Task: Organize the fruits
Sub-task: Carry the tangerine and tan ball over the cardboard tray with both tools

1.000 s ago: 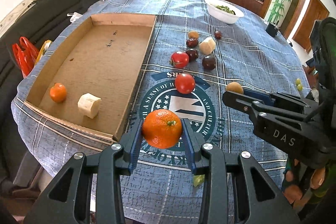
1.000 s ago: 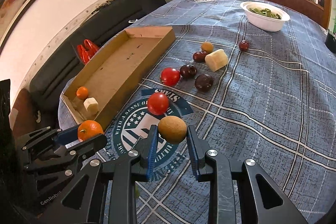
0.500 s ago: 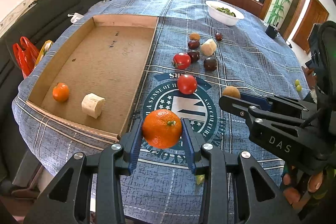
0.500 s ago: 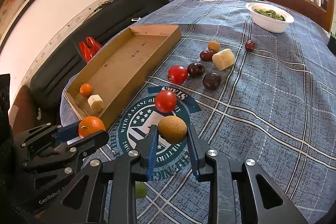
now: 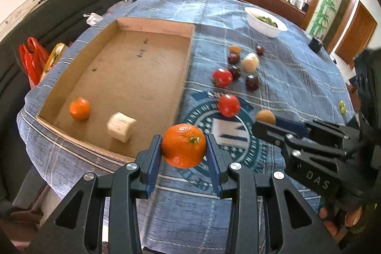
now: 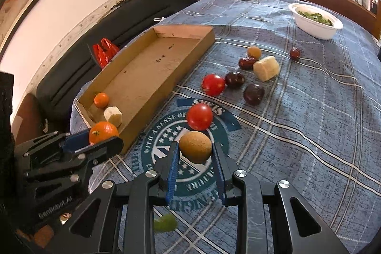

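My left gripper [image 5: 183, 146] is shut on an orange mandarin [image 5: 183, 145], held above the table near the front corner of a shallow cardboard tray [image 5: 152, 26]. The tray holds a smaller mandarin [image 5: 79, 108] and a pale banana chunk [image 5: 121, 127]. My right gripper [image 6: 195, 151] is shut on a brown round fruit [image 6: 195, 146], lifted over the blue emblem on the tablecloth. That fruit [image 5: 265, 116] also shows in the left wrist view, and the held mandarin [image 6: 103, 132] in the right wrist view. Two red tomatoes [image 6: 199, 116] [image 6: 213, 85], dark plums [image 6: 253, 94] and another banana chunk [image 6: 266, 68] lie loose on the cloth.
A white bowl [image 6: 315, 27] with greens stands at the far side. Small green fruits [image 5: 342, 107] lie near the right table edge, and one green fruit [image 6: 165, 222] lies under my right gripper. A black sofa [image 6: 100, 49] with a red bag [image 6: 104, 54] runs along the left.
Both views have drifted a little: the tray and loose fruit sit slightly further right and lower in the picture. Both grips are unchanged.
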`<state>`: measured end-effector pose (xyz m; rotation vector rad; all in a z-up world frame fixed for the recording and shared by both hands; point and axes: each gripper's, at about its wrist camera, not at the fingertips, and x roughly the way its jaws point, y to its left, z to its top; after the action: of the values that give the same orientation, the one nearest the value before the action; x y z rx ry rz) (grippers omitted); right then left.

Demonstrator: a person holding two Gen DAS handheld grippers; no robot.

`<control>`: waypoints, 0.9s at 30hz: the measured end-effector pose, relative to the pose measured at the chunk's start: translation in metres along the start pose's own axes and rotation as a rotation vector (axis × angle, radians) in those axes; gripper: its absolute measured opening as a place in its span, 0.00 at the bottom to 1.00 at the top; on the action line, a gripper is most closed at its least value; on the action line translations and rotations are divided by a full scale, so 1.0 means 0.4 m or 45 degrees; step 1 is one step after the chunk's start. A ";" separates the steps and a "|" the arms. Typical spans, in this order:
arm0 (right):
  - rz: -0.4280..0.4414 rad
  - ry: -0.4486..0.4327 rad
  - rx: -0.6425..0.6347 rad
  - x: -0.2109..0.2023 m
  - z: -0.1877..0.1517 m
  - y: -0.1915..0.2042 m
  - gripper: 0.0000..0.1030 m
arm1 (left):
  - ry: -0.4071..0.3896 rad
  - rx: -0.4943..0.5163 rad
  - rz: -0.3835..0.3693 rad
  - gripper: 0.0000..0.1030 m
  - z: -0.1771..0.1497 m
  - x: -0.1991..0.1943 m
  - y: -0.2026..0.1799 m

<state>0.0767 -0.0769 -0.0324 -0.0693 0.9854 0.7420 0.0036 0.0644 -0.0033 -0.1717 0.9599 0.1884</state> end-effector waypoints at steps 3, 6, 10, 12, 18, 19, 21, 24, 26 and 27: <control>0.017 -0.005 -0.019 0.007 0.017 0.023 0.27 | -0.029 -0.035 0.037 0.33 0.031 -0.008 0.049; 0.042 -0.018 -0.053 0.016 0.045 0.057 0.27 | -0.072 -0.088 0.093 0.33 0.081 -0.013 0.118; 0.086 -0.032 -0.115 0.050 0.101 0.131 0.27 | -0.069 -0.186 0.163 0.33 0.151 0.033 0.222; 0.107 -0.033 -0.154 0.076 0.127 0.174 0.26 | -0.043 -0.224 0.196 0.33 0.171 0.068 0.261; 0.110 0.034 -0.211 0.200 0.180 0.253 0.26 | 0.020 -0.247 0.255 0.33 0.192 0.154 0.315; 0.108 0.046 -0.215 0.216 0.183 0.259 0.26 | 0.033 -0.248 0.259 0.33 0.192 0.167 0.320; 0.103 0.076 -0.222 0.248 0.184 0.266 0.26 | 0.047 -0.240 0.270 0.33 0.191 0.184 0.322; 0.088 0.122 -0.238 0.291 0.182 0.271 0.26 | 0.069 -0.219 0.271 0.33 0.186 0.202 0.315; 0.073 0.149 -0.249 0.316 0.177 0.272 0.26 | 0.086 -0.204 0.271 0.33 0.182 0.217 0.308; 0.071 0.157 -0.251 0.326 0.178 0.270 0.26 | 0.096 -0.198 0.272 0.33 0.183 0.226 0.308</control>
<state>0.1075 0.1016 -0.0640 -0.2625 1.0321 0.8932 0.0833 0.2082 -0.0442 -0.2207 1.0390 0.4566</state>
